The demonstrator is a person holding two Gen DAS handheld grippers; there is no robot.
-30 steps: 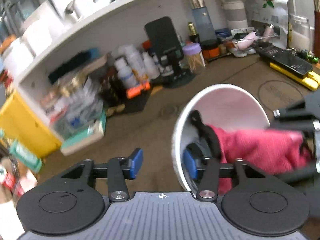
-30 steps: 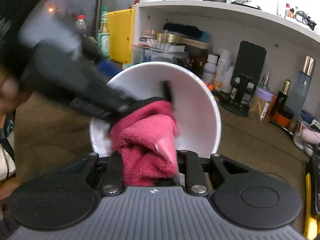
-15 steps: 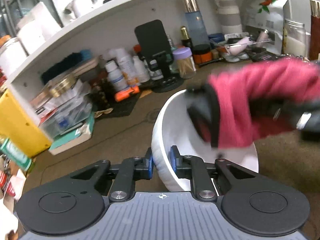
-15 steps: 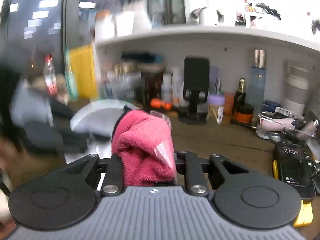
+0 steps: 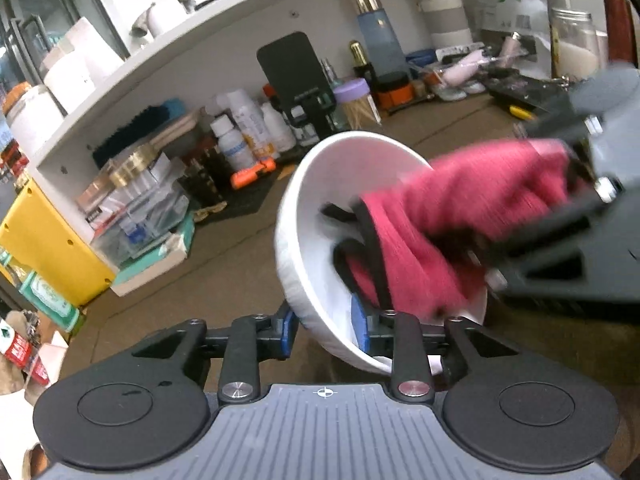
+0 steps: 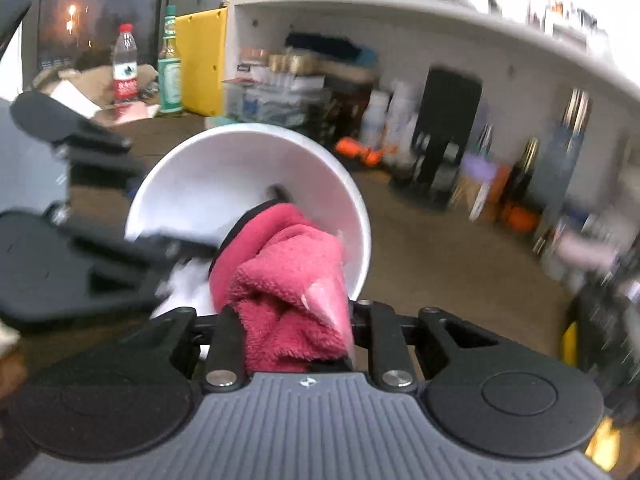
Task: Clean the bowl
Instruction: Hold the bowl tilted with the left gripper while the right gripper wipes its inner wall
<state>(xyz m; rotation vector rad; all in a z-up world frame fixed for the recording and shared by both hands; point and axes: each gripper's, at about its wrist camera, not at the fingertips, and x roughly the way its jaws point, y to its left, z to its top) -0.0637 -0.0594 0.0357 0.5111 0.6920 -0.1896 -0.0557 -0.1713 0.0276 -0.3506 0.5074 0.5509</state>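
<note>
A white bowl (image 5: 320, 184) is tipped on its side above the brown tabletop, its mouth turned to the right. My left gripper (image 5: 323, 330) has its blue pads on either side of the bowl's lower rim, one outside and one inside; its jaws are opening slightly while the wall stays between them. My right gripper (image 6: 296, 320) is shut on a bunched red cloth (image 6: 288, 264) with a black hem. The cloth (image 5: 460, 208) reaches from the right into the bowl (image 6: 224, 176) and touches its inner wall. Motion blur smears the cloth and the right gripper's body.
Under the white shelf, the back of the table is crowded with bottles, a black phone stand (image 5: 292, 68), a purple-lidded toothpick jar (image 5: 354, 100) and clear boxes. A yellow box (image 5: 40, 256) stands at the left. Bare tabletop (image 5: 224, 264) lies left of the bowl.
The left jaws, wide a second ago, closed onto the bowl's rim. The cloth came up out of the bowl half a second ago and is now back inside. The bowl tipped more upright.
</note>
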